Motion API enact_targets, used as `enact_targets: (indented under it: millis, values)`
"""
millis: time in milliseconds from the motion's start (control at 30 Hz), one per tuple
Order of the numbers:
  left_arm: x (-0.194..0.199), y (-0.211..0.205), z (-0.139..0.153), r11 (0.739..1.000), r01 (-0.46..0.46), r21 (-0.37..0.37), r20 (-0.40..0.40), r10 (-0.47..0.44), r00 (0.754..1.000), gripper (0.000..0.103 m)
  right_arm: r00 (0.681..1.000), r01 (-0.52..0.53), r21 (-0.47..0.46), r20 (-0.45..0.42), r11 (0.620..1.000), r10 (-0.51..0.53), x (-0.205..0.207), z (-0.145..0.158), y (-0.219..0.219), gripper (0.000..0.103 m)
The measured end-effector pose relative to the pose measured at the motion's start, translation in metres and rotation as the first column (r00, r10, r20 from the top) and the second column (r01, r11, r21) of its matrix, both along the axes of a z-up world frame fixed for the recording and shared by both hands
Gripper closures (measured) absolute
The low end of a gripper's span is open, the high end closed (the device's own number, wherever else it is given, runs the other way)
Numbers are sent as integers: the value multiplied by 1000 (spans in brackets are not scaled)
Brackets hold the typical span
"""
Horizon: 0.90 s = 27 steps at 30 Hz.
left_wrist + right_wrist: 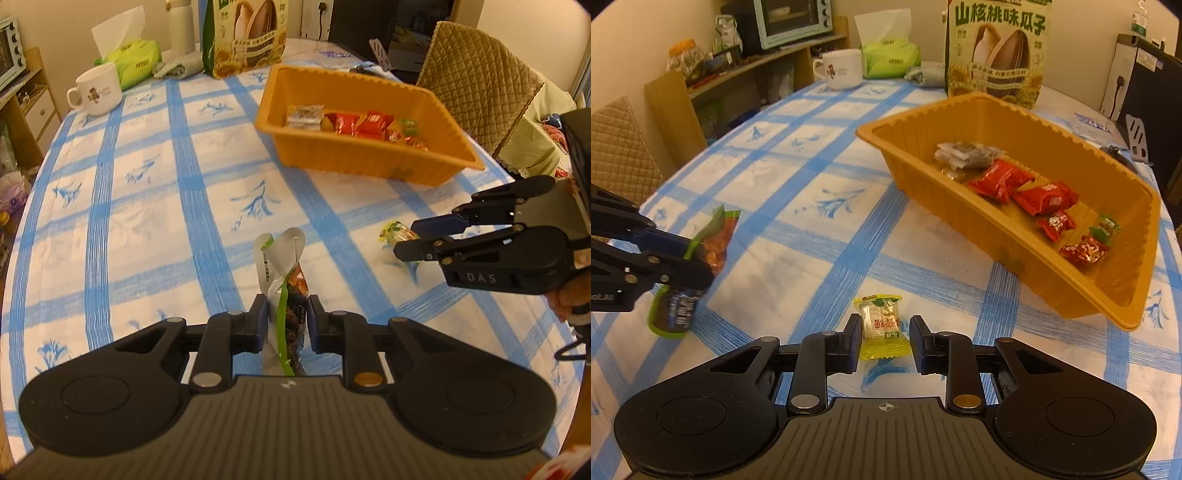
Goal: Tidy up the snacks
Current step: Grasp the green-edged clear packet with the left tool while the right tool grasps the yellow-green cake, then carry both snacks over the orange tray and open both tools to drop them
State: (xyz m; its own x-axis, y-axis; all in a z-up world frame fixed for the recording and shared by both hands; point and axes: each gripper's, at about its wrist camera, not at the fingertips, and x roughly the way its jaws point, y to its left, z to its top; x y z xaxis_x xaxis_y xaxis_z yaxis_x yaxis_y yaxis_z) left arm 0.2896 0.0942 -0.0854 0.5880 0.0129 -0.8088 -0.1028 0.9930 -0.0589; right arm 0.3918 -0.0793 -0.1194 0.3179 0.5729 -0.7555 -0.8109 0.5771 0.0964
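— Where's the orange tray (1027,236) from you?

— Ahead and to the right of my right gripper (884,341), well apart across the checked tablecloth (798,236), its long axis running away to the right

— And the candy?

— The yellow candy (882,326) lies flat on the cloth between that gripper's jaws, long axis pointing away from me; left pad touches, right shows a gap, so not clamped. My left gripper (286,319) is farther off, closed on a nut packet (284,291) standing upright

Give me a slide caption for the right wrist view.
Right gripper straddles a yellow wrapped candy on the checked tablecloth, beside the orange plastic tray.
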Motion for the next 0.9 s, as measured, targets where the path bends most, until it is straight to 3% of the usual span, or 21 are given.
enact_targets:
  millis: [467, 900]
  values:
    - [15, -11, 12, 999, 35, -7, 38, -35, 999, 83, 997, 71, 95, -9, 993, -70, -3, 31, -25, 75]
    - [35, -12, 43, 998, 58, 6, 129, -59, 990, 84, 993, 113, 155, 24, 982, -118, 10, 57, -35, 75]
